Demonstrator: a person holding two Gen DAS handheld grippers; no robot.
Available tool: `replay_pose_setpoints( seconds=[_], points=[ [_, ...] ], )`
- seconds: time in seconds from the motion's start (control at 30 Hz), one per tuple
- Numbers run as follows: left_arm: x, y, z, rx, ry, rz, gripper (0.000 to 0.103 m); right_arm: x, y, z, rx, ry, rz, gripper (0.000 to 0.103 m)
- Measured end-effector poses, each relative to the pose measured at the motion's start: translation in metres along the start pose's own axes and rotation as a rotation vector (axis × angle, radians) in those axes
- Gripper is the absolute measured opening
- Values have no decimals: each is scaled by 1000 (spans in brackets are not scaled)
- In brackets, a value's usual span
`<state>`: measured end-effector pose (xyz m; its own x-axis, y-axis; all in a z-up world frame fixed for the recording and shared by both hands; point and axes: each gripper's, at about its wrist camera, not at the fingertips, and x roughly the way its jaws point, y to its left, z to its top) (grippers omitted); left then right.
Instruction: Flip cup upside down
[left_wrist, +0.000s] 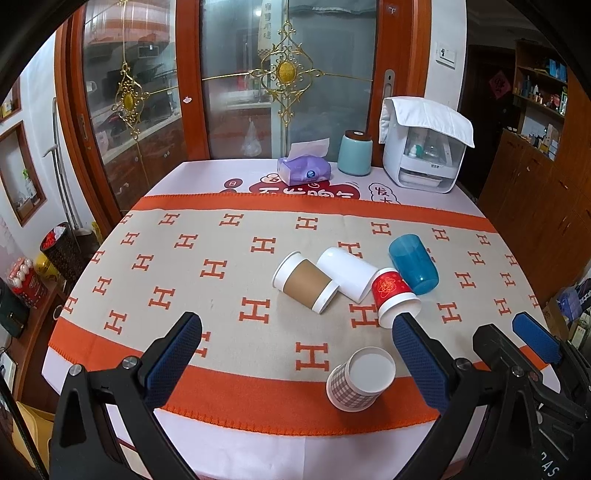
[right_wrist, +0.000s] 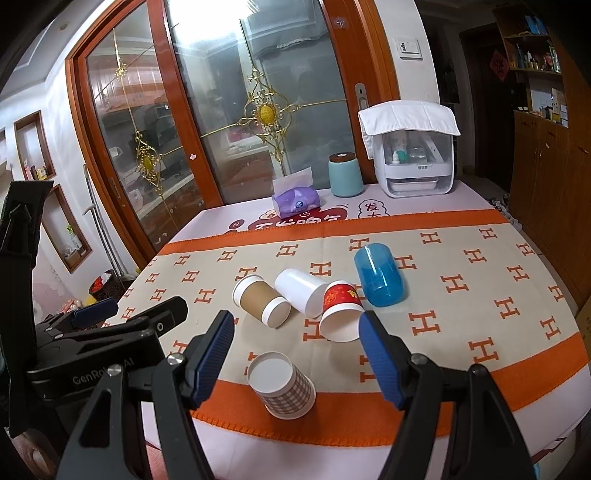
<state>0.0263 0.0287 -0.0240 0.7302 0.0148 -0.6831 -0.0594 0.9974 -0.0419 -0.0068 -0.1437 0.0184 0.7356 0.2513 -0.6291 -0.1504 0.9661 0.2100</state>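
Observation:
A checked paper cup (left_wrist: 357, 380) (right_wrist: 282, 384) stands upside down on the front orange band of the cloth, white base up. Behind it several cups lie on their sides: a brown-sleeved cup (left_wrist: 304, 282) (right_wrist: 261, 301), a white cup (left_wrist: 347, 273) (right_wrist: 301, 290), a red cup (left_wrist: 397, 297) (right_wrist: 340, 310) and a blue plastic cup (left_wrist: 413, 264) (right_wrist: 380, 275). My left gripper (left_wrist: 295, 354) is open and empty, above the table's front. My right gripper (right_wrist: 297, 354) is open and empty, its jaws either side of the checked cup and short of it; it also shows in the left wrist view (left_wrist: 535, 338).
A purple tissue pack (left_wrist: 304, 168) (right_wrist: 295, 201), a teal canister (left_wrist: 354, 151) (right_wrist: 345, 173) and a white appliance under a cloth (left_wrist: 424, 147) (right_wrist: 412, 155) stand at the table's back. Glass sliding doors lie behind. A bin (left_wrist: 61, 247) stands on the floor at left.

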Motion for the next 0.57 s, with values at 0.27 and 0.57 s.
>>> replay_pose_setpoints(
  seconds=[0.27, 0.57],
  points=[
    [2, 2, -1, -2, 3, 0, 102, 0, 0, 1, 0, 1, -1, 70],
    [3, 2, -1, -6, 15, -4, 102, 0, 0, 1, 2, 2, 0, 70]
  ],
)
